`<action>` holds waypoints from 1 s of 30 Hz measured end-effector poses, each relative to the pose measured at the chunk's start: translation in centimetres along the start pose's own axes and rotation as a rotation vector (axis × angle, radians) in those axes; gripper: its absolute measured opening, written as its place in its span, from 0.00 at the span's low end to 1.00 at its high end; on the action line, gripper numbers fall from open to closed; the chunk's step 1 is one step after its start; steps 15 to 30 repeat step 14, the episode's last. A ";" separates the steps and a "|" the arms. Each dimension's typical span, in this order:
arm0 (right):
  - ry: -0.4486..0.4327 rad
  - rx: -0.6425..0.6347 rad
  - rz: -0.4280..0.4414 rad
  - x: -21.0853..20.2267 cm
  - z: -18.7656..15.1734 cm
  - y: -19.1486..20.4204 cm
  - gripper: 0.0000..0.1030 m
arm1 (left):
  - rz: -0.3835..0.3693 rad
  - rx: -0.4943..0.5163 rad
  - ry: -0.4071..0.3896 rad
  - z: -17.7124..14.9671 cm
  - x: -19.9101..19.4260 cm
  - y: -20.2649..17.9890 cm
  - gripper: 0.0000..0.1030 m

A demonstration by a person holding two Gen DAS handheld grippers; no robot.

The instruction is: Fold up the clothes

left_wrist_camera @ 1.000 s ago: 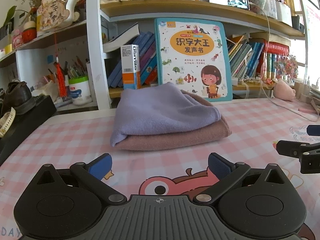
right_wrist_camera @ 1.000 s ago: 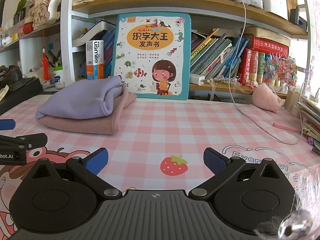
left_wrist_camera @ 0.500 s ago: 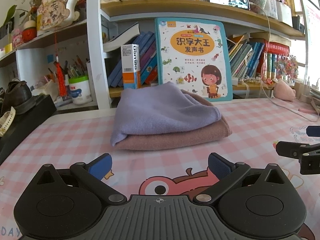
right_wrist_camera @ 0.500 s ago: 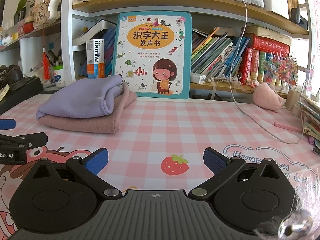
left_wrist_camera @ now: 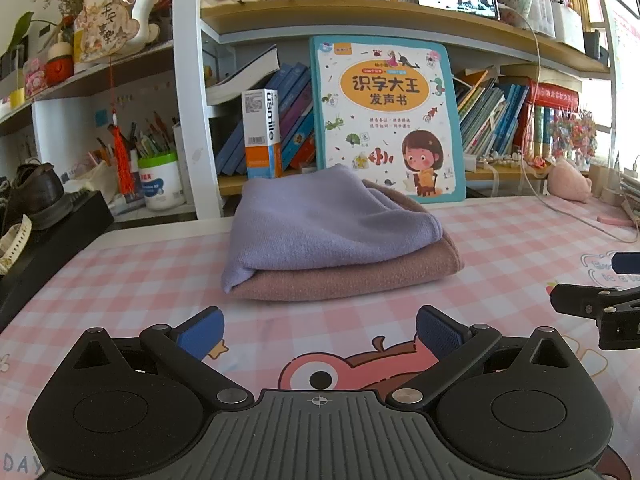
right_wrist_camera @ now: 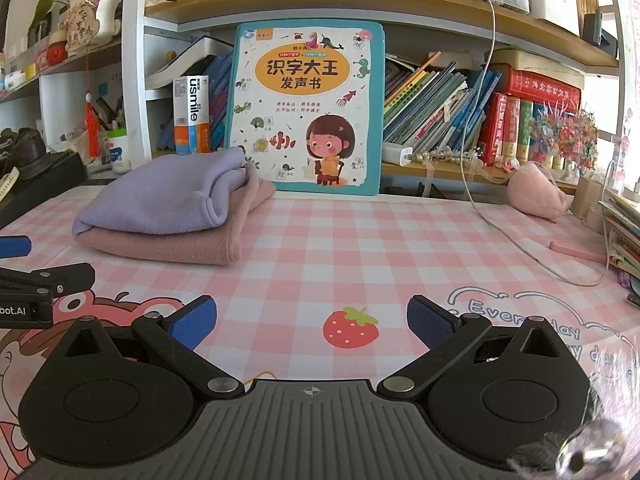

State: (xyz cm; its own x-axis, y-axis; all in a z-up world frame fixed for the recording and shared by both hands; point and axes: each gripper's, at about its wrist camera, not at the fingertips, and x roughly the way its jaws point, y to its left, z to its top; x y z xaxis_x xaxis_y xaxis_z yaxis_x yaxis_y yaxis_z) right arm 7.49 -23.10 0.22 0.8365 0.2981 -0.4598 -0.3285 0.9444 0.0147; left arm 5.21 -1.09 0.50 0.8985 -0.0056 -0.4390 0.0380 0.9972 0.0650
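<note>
Pink-and-white checks covered the tabletop (left_wrist_camera: 500, 240) in front of you, printed with a cartoon face near your left gripper (left_wrist_camera: 318, 330) and a strawberry (right_wrist_camera: 351, 328) near your right gripper (right_wrist_camera: 312, 320). Both of your grippers hovered low over that cloth with their blue-padded fingers (left_wrist_camera: 200, 332) spread wide and nothing between them. Each one showed at the edge of the other's view, so you held them side by side and apart.

The folded clothes sat well ahead of your left gripper, toward the back of the tabletop. A lilac garment (left_wrist_camera: 320, 224) lay folded on top of a dusty pink garment (left_wrist_camera: 360, 276), the two stacked and touching, with the pink one sticking out beneath on the right and front. From your right gripper the stack (right_wrist_camera: 168, 216) lay off to the left, clear of both sets of fingers.

Just behind the stack a children's book (left_wrist_camera: 386, 120) with a teal border stood upright against the shelf (left_wrist_camera: 400, 16), beside a white and orange box (left_wrist_camera: 262, 132). A white cable (right_wrist_camera: 500, 224) trailed down from the upper shelf and across the right side of the tabletop, near a pink plush object (right_wrist_camera: 536, 192). A dark shoe (left_wrist_camera: 34, 196) rested on a black surface at the far left.
</note>
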 end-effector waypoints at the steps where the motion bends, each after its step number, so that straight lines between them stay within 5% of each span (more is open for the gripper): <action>1: 0.001 0.000 0.000 0.0 0.0 0.0 0.99 | -0.003 0.000 -0.001 0.0 0.0 0.0 1.00; 30: 0.011 0.006 0.002 0.2 0.1 -0.1 0.99 | 0.011 0.010 -0.007 0.0 -0.1 -0.1 1.00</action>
